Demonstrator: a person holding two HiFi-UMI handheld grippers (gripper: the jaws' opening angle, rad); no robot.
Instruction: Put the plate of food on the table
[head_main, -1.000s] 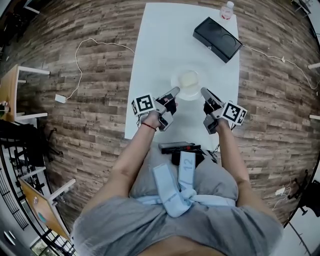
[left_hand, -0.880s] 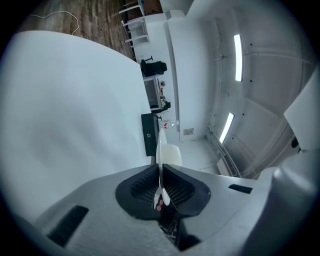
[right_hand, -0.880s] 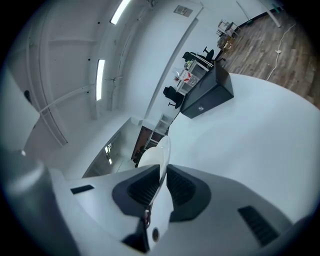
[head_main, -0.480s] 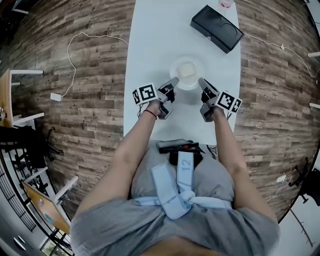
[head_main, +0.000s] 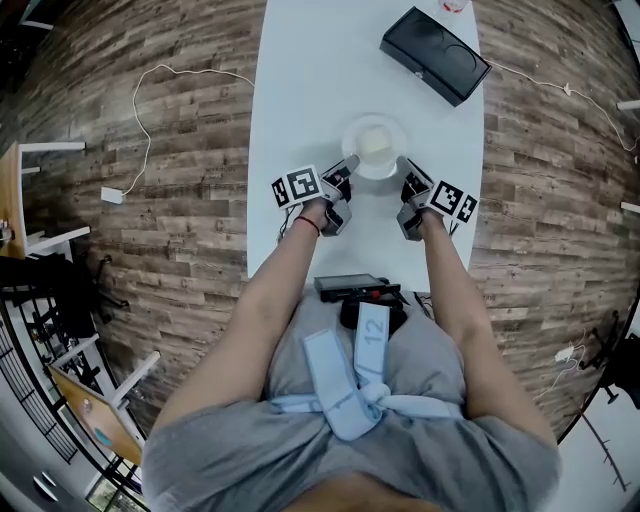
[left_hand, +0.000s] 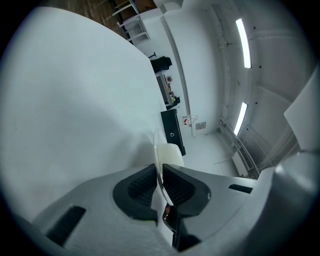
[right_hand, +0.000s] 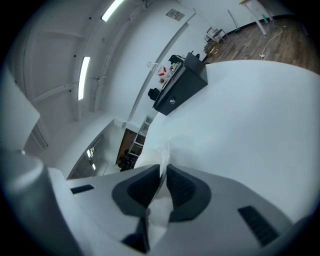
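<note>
A clear round plate with a pale lump of food sits at the middle of the white table; whether it rests on the surface or hangs just above it I cannot tell. My left gripper is shut on the plate's left rim, and my right gripper is shut on its right rim. In the left gripper view the thin plate rim runs between the dark pads, with the food beyond. In the right gripper view the plate rim is pinched the same way.
A black box lies at the table's far right, also seen as the black box and the black box. A bottle stands behind it. A black device sits at the near edge by the person's waist. Wooden floor with cables surrounds the table.
Both grippers stay shut on the plate throughout. The plate and both hands have come slightly nearer the person relative to the black box; the head view has also shifted.
</note>
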